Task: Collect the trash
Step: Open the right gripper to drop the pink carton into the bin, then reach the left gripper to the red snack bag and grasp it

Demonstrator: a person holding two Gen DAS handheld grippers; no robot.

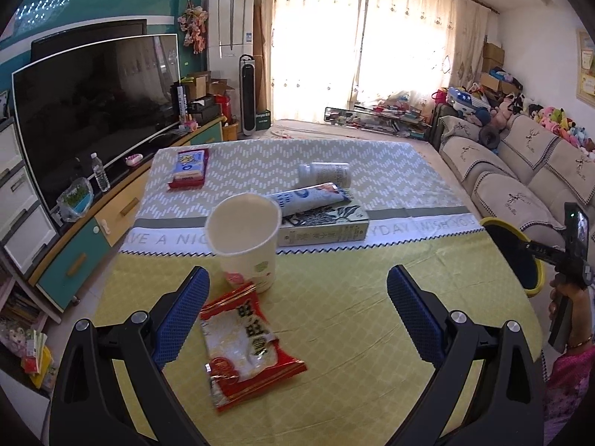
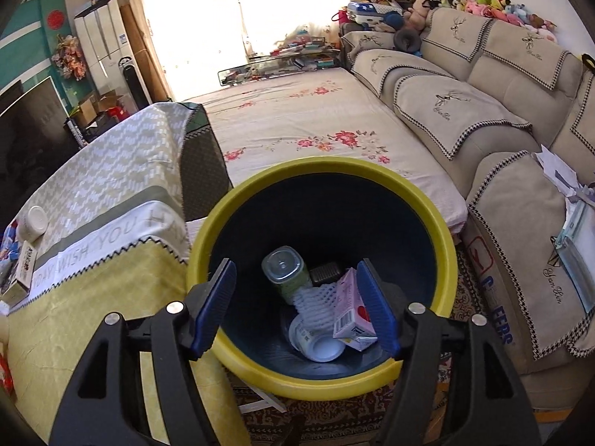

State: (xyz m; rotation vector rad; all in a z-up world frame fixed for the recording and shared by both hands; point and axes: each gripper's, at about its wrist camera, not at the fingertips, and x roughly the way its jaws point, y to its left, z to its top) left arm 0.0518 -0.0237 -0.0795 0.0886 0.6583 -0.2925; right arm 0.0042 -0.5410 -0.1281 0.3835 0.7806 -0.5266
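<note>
A red and clear snack wrapper (image 1: pixel 243 345) lies on the yellow tablecloth, just inside the left finger of my open, empty left gripper (image 1: pixel 297 308). A white paper cup (image 1: pixel 245 236) stands just beyond it. Farther back lie a rolled wrapper (image 1: pixel 312 199) on a flat box (image 1: pixel 323 225) and a white bottle (image 1: pixel 325 173) on its side. My right gripper (image 2: pixel 297 304) is open and empty above the yellow-rimmed bin (image 2: pixel 319 171). In the bin lie a clear bottle (image 2: pixel 284 269), white foam net (image 2: pixel 316 297), a pink carton (image 2: pixel 351 306) and a white cup (image 2: pixel 316 340).
A tissue pack (image 1: pixel 189 167) lies at the table's far left. The TV (image 1: pixel 93 111) and cabinet run along the left, the sofa (image 2: pixel 483 111) along the right. The bin (image 1: pixel 517 256) stands off the table's right edge, by my right hand-held gripper (image 1: pixel 572 260).
</note>
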